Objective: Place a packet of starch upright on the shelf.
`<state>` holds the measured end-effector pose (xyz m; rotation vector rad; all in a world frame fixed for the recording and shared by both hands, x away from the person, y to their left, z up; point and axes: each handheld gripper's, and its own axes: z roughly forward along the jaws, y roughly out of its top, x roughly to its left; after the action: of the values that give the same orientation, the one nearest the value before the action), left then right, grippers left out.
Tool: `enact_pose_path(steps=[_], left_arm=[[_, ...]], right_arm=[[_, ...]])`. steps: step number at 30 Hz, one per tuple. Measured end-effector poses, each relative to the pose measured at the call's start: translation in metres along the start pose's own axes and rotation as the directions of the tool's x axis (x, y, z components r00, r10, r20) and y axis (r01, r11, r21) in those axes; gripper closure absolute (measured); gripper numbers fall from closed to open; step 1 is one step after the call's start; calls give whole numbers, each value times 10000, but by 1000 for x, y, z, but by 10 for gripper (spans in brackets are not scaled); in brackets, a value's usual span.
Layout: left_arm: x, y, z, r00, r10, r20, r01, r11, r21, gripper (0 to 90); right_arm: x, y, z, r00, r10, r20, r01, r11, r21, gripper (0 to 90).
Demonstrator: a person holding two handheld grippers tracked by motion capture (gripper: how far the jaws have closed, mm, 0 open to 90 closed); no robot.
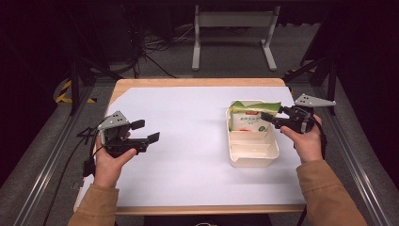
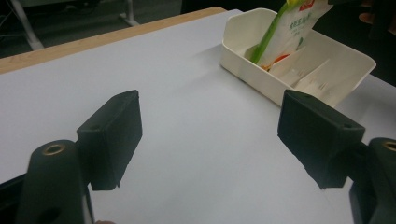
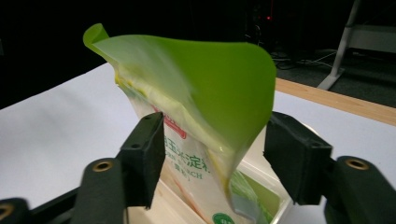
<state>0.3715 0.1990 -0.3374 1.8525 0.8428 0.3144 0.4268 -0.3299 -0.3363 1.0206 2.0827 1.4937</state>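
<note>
A green-and-white snack pouch [image 1: 249,117] stands upright in the far end of a cream plastic box [image 1: 254,157] at the table's right. My right gripper [image 1: 266,115] reaches in from the right at the pouch's top. In the right gripper view its black jaws stand apart on either side of the pouch [image 3: 205,84], open, the pads not pressing on it. My left gripper [image 1: 147,132] hovers over the white sheet at the left, open, with nothing between its fingers [image 2: 112,135]. From the left gripper view the box [image 2: 243,70] and the pouch [image 2: 299,28] show at upper right.
A white sheet [image 1: 188,155] covers most of the wooden table [image 1: 188,82]. The near part of the box holds flat pale packets [image 1: 249,149]. A white desk frame [image 1: 233,33] and dark stands rise beyond the far edge.
</note>
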Motion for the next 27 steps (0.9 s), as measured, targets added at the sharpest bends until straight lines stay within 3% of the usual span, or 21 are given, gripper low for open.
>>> enact_pose_path(steps=[6, 10, 16, 18, 21, 27], left_arm=[[-1, -3, -9, 9999, 81, -76, -82, 9999, -128, 229], [1, -9, -16, 9997, 103, -236, -108, 9997, -206, 229], [6, -20, -26, 9989, -93, -460, 74, 9992, -396, 230], [8, -24, -29, 9982, -138, -591, 113, 9991, -420, 230], [11, -29, -32, 9977, -244, -629, 219, 9989, -413, 230], [18, -38, -35, 9961, -404, -783, 368, 9982, -471, 230]], right_arm=[[6, 4, -9, 9983, -473, 344, 466, 9987, 202, 329], [8, 4, -21, 9967, -512, 628, 503, 9986, 155, 315], [11, 1, -42, 9908, -760, 1120, 751, 9971, 125, 295], [10, -1, -48, 9852, -915, 1448, 890, 9957, 241, 276], [9, -5, -56, 9829, -845, 1635, 743, 9949, 677, 276], [4, -21, -66, 9820, -747, 1732, 638, 9956, 680, 271]])
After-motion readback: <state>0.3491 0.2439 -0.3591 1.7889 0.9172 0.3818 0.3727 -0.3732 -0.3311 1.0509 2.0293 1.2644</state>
